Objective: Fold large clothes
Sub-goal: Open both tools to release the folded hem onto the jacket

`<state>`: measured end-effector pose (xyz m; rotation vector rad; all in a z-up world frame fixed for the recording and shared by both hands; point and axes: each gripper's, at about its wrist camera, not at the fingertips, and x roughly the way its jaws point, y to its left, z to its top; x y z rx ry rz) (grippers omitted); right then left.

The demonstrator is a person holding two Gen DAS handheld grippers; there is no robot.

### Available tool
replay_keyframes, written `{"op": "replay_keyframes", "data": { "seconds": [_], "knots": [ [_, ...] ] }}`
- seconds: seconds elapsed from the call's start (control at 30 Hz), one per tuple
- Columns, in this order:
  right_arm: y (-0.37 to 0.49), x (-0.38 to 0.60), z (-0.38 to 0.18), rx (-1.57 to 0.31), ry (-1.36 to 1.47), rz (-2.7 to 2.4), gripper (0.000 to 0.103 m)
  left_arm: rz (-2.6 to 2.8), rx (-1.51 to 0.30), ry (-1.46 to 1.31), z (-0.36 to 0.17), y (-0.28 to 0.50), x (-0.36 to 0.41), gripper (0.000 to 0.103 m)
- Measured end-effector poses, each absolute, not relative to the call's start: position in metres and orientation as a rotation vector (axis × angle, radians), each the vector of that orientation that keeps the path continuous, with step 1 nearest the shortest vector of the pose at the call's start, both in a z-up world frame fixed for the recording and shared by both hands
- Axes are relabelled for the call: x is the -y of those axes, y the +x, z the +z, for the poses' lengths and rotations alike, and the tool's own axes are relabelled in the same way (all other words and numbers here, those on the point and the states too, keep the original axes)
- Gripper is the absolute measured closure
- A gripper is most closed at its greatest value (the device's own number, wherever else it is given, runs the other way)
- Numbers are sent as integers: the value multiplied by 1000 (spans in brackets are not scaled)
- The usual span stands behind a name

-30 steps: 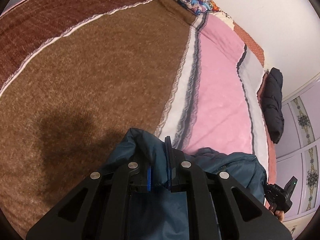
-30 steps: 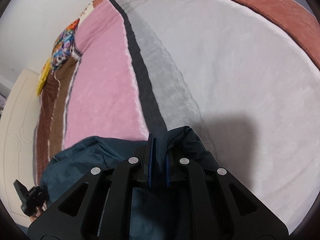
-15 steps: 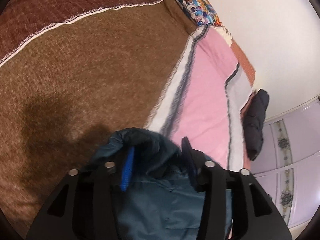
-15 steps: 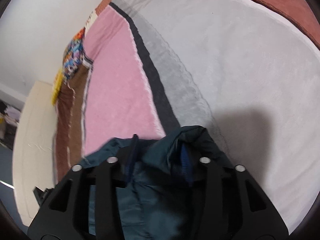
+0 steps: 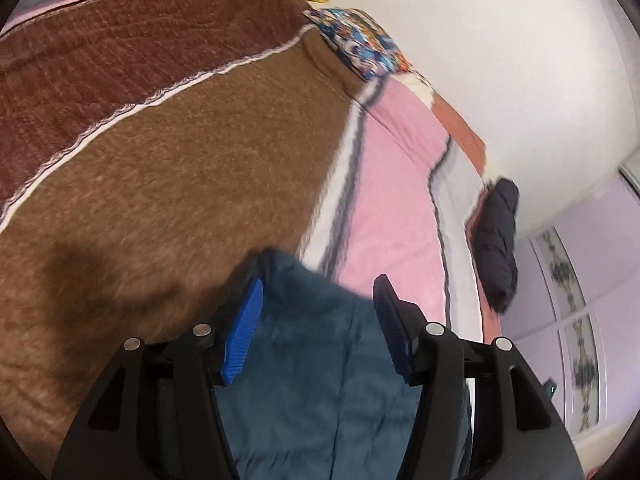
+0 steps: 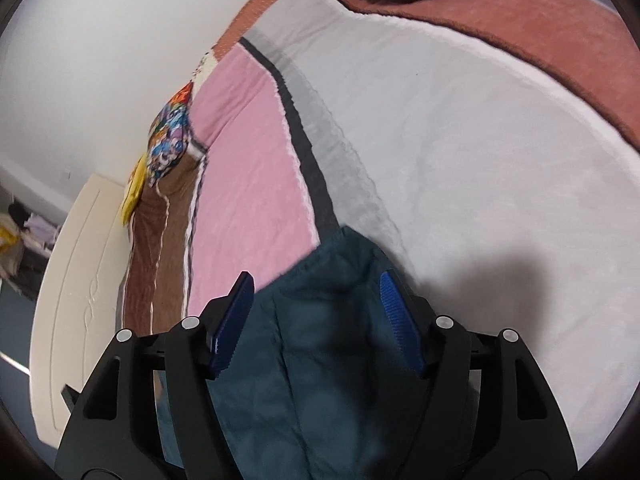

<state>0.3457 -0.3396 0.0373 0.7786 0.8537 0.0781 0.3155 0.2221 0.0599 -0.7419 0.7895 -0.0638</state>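
Nearest to me, the left gripper [image 5: 318, 294] and the right gripper [image 6: 316, 290] are both spreading their jaws wider, the blue pads [image 5: 244, 338] standing clear of the teal jacket [image 5: 320, 360] lying between and beneath them. The jacket is resting on the striped blanket [image 5: 160, 180], seemingly unheld though blur softens its edge. Farther off, a dark garment [image 5: 498, 240] is lying near the wall.

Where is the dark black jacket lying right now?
The black jacket lies at the far right edge of the bed in the left wrist view, beside the lilac wardrobe; in the right wrist view it sits on the reddish blanket stripe.
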Motion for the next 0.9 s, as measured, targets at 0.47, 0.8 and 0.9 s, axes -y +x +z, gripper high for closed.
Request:
{"op": "replay_keyframes", "data": {
  "seconds": [0.47, 0.8, 0.9],
  "knots": [
    [165, 334, 46, -852, 634, 109, 37, -169, -866, -639, 52, 158, -187, 39],
    [90, 316, 9, -930, 659, 115, 36, -184, -929, -717, 6, 103, -155, 35],
    [89, 317, -8, -944, 761, 112, 36, -159, -946, -773, -11, 107, -153, 35]
  ]
}}
